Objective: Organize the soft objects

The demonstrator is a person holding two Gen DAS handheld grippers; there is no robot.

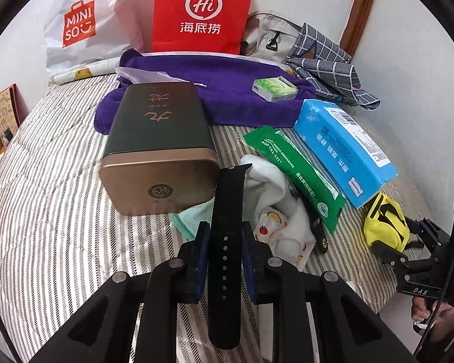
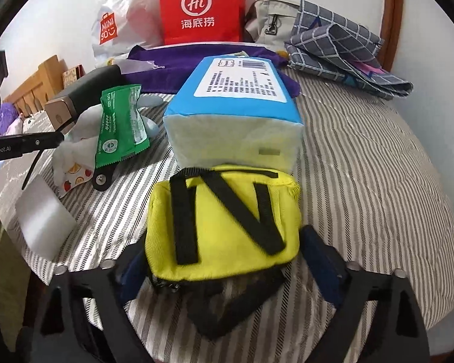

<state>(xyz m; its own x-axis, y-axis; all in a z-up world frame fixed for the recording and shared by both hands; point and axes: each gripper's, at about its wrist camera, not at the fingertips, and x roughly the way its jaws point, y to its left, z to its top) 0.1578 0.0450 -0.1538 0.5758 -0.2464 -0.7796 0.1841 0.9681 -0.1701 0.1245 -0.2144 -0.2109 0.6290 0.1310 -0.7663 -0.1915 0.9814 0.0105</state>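
Observation:
My left gripper [image 1: 225, 237] is shut on a black watch strap [image 1: 227, 199], which stands up between the blue pads, just in front of a dark green tin [image 1: 157, 139] with a bronze lid. A small yellow pouch [image 2: 224, 217] with black straps lies on the striped bedspread [image 2: 363, 181]. My right gripper [image 2: 224, 260] straddles it, one pad against each side. In the left wrist view the same pouch [image 1: 384, 224] sits at the right, between the right gripper's fingers [image 1: 384, 252]. A blue tissue pack [image 2: 236, 106] lies right behind the pouch.
A green wipes pack [image 1: 296, 169] and a white fruit-print cloth [image 1: 275, 211] lie between the grippers. Further back are a purple towel [image 1: 227, 96], a checked cloth [image 1: 324, 66], a red bag [image 1: 202, 12] and a beige backpack [image 1: 266, 36]. A white block [image 2: 42, 220] sits left.

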